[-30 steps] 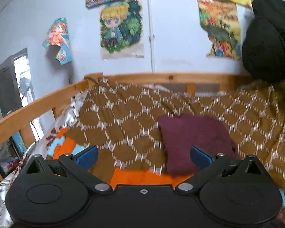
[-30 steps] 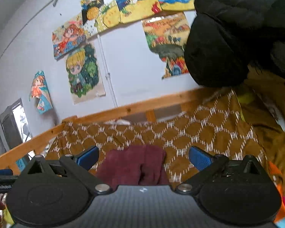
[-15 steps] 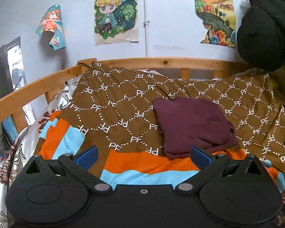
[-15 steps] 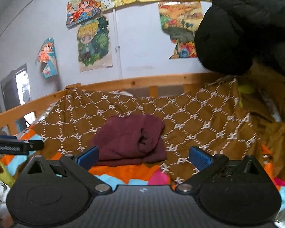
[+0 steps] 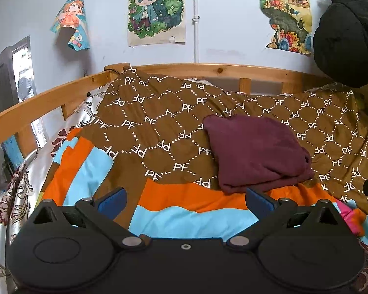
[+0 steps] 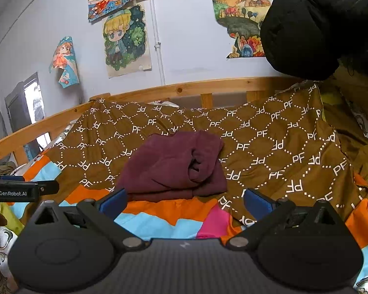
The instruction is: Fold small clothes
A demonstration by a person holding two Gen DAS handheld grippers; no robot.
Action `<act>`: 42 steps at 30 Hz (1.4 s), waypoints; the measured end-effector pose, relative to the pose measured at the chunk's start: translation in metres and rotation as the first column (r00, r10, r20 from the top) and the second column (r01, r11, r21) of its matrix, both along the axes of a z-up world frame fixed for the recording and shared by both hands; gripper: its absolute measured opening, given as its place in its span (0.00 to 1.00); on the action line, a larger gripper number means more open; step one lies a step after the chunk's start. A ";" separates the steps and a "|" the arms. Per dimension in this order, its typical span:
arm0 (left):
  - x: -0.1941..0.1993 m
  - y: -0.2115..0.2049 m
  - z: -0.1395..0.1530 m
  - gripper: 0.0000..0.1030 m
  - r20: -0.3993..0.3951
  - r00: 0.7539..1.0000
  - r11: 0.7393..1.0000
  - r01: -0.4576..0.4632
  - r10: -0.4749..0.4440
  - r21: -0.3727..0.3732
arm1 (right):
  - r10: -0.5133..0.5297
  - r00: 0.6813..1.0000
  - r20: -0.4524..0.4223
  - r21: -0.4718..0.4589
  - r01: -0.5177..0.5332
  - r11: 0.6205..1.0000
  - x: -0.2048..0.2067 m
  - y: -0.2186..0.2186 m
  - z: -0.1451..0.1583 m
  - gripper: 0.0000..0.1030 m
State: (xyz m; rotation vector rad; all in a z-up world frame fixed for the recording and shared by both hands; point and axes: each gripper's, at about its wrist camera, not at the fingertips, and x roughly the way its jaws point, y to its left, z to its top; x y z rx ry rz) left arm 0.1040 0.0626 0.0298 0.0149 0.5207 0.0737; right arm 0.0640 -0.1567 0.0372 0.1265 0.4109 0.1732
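Observation:
A folded maroon garment [image 5: 255, 152] lies on the brown patterned blanket [image 5: 159, 122] of a bed; it also shows in the right wrist view [image 6: 176, 166]. My left gripper [image 5: 185, 199] is open and empty, held back from the garment's near left edge. My right gripper [image 6: 184, 199] is open and empty, just short of the garment's near edge. The left gripper's body [image 6: 22, 188] shows at the left edge of the right wrist view.
A wooden bed rail [image 5: 208, 69] runs along the back and left. A black jacket [image 6: 319, 24] hangs at the upper right. Orange, blue and pink bedding [image 6: 174, 218] lies in front. Posters [image 5: 157, 9] hang on the wall.
Both grippers have pulled back and tilted down, so the garment sits higher and more of the striped bedding shows in front. Both jaws stay open.

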 end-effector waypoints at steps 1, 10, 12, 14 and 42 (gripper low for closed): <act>-0.001 0.000 0.000 0.99 0.002 1.000 1.000 0.002 -0.002 0.002 | 0.000 1.000 -0.002 0.001 0.000 1.000 0.000 0.000 0.000 1.00; -0.002 -0.004 -0.001 0.99 0.001 1.000 1.000 0.006 -0.006 0.012 | -0.007 1.000 -0.009 0.006 0.007 1.000 0.002 -0.002 -0.001 1.00; -0.002 -0.004 -0.001 0.99 0.002 1.000 1.000 0.005 -0.005 0.014 | -0.009 1.000 -0.008 0.008 0.009 1.000 0.002 -0.003 -0.001 1.00; -0.002 -0.004 -0.001 0.99 0.002 1.000 1.000 0.004 -0.004 0.018 | -0.008 1.000 -0.008 0.007 0.008 1.000 0.002 -0.003 -0.001 1.00; -0.001 -0.003 -0.001 0.99 -0.003 1.000 1.000 0.005 -0.005 0.017 | -0.008 1.000 -0.008 0.007 0.008 1.000 0.003 -0.004 -0.001 1.00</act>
